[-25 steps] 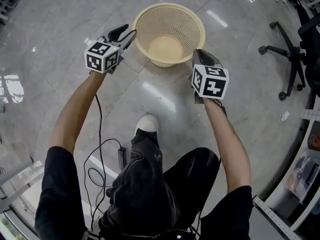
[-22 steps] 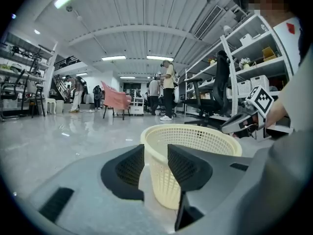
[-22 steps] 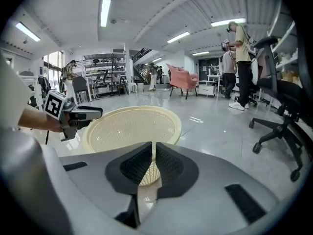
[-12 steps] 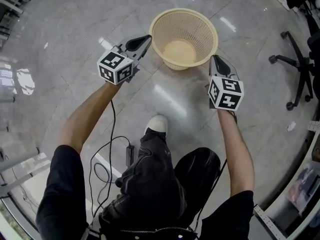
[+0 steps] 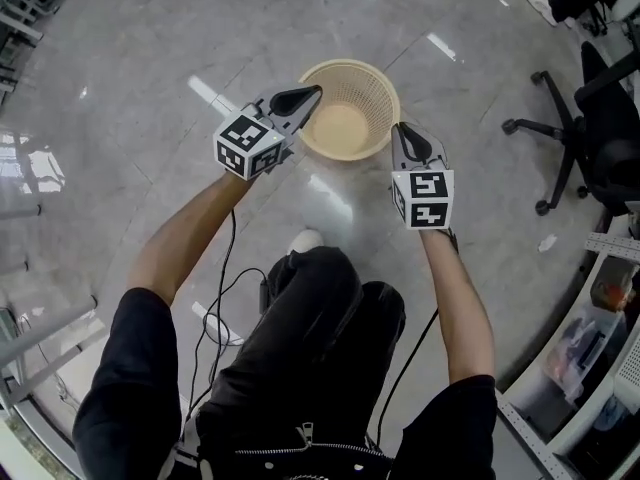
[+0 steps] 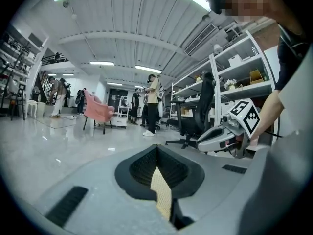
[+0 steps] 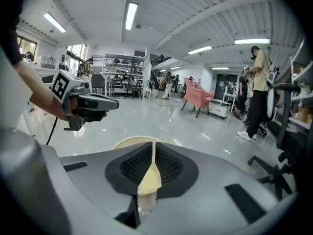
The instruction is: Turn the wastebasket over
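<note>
Wastebasket (image 5: 345,126) rim sits clamped in the clenched jaws of both the left gripper (image 5: 310,93) and the right gripper (image 5: 399,130), on opposite sides, mouth up over the floor (image 5: 150,48); the grasp looks done, and next both wrists must roll together to invert it.

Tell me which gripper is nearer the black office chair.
Right. The right gripper clamps the wastebasket rim on the office chair side; the left gripper clamps the opposite rim, farther off.
</note>
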{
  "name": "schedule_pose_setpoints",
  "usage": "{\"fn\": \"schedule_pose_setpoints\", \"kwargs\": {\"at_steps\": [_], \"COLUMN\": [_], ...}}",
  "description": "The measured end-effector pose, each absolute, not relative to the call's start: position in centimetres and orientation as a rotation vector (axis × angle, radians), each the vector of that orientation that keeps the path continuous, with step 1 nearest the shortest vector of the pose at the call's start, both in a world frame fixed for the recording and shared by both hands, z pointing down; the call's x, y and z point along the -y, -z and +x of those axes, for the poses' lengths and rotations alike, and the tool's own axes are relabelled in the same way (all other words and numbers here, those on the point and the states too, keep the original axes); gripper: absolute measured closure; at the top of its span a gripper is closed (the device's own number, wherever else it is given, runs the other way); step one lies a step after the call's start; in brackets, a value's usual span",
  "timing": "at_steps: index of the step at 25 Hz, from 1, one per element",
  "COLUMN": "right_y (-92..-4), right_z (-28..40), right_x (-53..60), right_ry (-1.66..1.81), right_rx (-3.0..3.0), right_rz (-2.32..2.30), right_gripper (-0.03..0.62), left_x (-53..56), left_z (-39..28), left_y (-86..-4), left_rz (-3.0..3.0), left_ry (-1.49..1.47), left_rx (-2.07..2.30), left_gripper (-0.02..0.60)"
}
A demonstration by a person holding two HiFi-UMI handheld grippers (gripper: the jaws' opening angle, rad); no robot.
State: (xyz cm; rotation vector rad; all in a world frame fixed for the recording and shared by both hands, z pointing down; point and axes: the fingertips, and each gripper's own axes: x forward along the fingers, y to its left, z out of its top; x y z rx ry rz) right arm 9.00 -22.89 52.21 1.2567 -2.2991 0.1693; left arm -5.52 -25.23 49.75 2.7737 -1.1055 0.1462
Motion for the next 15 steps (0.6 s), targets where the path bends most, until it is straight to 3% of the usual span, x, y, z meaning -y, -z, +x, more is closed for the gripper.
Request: {"fn": "schedule_pose_setpoints", "kwargs": {"at_steps": [15], "right_y": [-19.7], "right_z": [8.1], "right_x": [21.3], "right_ry": [-0.459], "right_rx": [2.243], "right_rz": [1.366], "right_gripper": [0.568], "left_x": [23.4], "left_z": [-7.7], "left_y": [-17.9], "left_rz": [2.616], "left_ry": [-0.092], "left_rx": [1.141], "left_gripper": [0.578]}}
